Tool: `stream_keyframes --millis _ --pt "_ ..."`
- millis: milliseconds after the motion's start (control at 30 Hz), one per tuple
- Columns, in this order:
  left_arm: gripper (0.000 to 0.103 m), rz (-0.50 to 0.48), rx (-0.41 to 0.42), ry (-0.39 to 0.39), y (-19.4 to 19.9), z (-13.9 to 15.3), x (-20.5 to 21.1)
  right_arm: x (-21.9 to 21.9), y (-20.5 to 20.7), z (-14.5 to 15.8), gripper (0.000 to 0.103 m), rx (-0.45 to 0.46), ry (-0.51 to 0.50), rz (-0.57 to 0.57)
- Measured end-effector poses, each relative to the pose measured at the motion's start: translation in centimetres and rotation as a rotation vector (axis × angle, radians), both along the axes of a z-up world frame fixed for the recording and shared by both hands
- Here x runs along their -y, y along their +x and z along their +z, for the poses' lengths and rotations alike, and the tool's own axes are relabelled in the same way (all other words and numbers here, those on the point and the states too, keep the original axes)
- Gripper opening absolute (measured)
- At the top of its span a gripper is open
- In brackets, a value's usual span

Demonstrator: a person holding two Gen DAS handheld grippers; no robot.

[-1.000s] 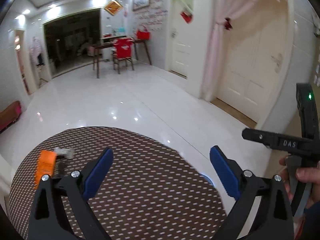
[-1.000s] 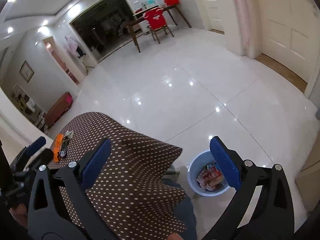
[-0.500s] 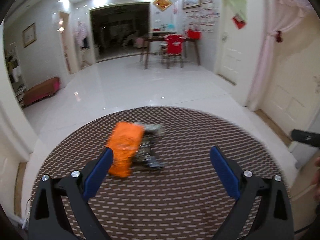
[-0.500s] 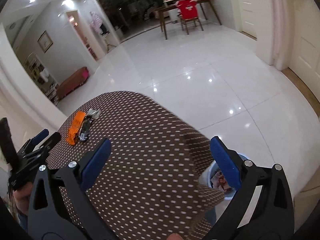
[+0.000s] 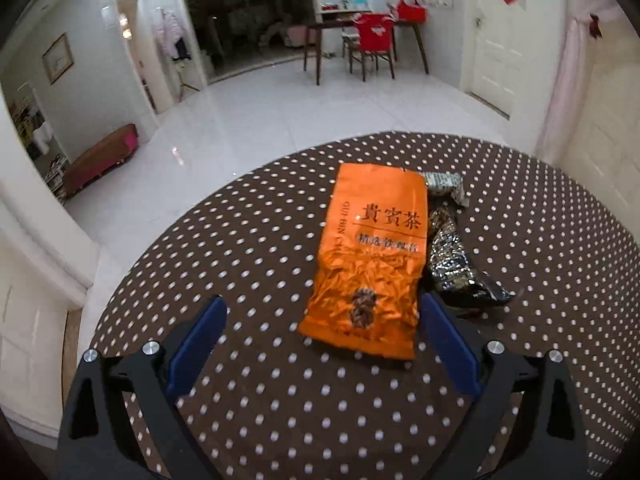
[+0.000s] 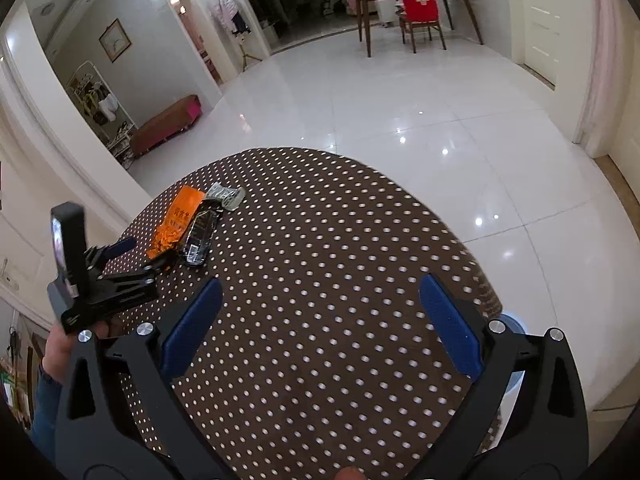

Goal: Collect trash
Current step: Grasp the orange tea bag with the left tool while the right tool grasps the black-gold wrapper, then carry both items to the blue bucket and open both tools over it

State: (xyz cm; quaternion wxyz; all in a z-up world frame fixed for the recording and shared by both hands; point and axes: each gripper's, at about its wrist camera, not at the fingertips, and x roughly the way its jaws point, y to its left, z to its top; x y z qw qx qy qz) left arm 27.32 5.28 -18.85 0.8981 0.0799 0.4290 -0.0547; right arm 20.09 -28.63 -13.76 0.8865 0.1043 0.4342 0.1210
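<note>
Two wrappers lie on the dotted table [image 5: 248, 240]: the orange packet [image 5: 370, 256] with a dark wrapper [image 5: 450, 258] touching its right side. My left gripper [image 5: 320, 340] gapes wide, empty, aimed there; right gripper [image 6: 316, 322] wide, empty, maybe just waiting

Left gripper [image 5: 320, 344] jaws spread wide, blue pads [image 5: 196, 346] low over round table with brown white-dotted cloth [image 5: 240, 240]. Flat orange foil tea packet with dark Chinese print [image 5: 368, 260] lies between the pads' line, its near edge just ahead of them, closer to the right pad. Crumpled black-and-silver foil wrapper [image 5: 452, 256] touching packet's right side. Behind: glossy white tile floor [image 5: 280, 120], dark wood table with red-covered chair [image 5: 374, 40].
</note>
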Motion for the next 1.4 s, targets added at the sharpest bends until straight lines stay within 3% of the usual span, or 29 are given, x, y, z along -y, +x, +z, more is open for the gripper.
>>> stream_keyframes --millis 33,67,100,133,333,567,667,767,833,867,900,967,1200,1400 --pt "0.094 -0.013 -0.003 -0.015 0.3 0.0 0.0 -0.3 0.1 -0.1 0.097 -0.002 -0.001 0.004" --pt "0.08 -0.026 -0.004 -0.042 0.5 0.2 -0.1 -0.7 0.4 -0.2 0.097 -0.006 -0.002 0.011" --pt "0.056 -0.035 -0.014 -0.066 0.7 0.1 -0.3 -1.1 0.5 -0.4 0.097 -0.007 -0.004 0.016" --pt "0.053 -0.042 -0.023 -0.102 0.9 0.1 -0.5 -1.5 0.7 -0.5 0.097 -0.008 -0.007 0.024" --pt "0.053 0.019 -0.02 -0.165 -0.9 0.2 -2.7 -4.4 1.8 -1.1 0.097 -0.012 -0.01 0.085" --pt "0.053 0.151 -0.003 -0.257 -4.5 0.2 -7.3 -10.9 4.8 -2.7 0.095 -0.02 -0.042 0.2" --pt "0.053 0.196 0.012 -0.287 -7.1 0.7 -8.5 -14.0 5.8 -3.3 0.082 -0.017 -0.068 0.249" --pt "0.053 0.219 0.024 -0.308 -8.5 1.1 -9.6 -16.6 7.1 -4.0 0.078 -0.012 -0.113 0.269" --pt "0.053 0.224 0.032 -0.316 -9.5 1.4 -10.1 -17.9 7.7 -4.6 0.069 -0.014 -0.136 0.284" --pt "0.053 0.226 0.034 -0.318 -9.8 1.6 -9.9 -18.7 7.8 -5.1 0.056 -0.015 -0.171 0.296" --pt "0.053 0.226 0.034 -0.321 -9.9 1.8 -9.8 -19.3 7.5 -5.2 0.036 0.018 -0.222 0.302" --pt "0.053 0.224 0.034 -0.323 -10.8 1.9 -9.9 -20.0 6.7 -5.3 0.028 0.038 -0.257 0.321" --pt "0.053 0.184 0.028 -0.325 -12.5 2.2 -7.2 -13.8 2.7 -4.3 0.025 0.006 -0.049 0.274" --pt "0.053 0.107 0.052 -0.316 -13.2 3.9 -3.2 -7.4 -0.3 -1.8 0.025 0.042 0.027 0.204"
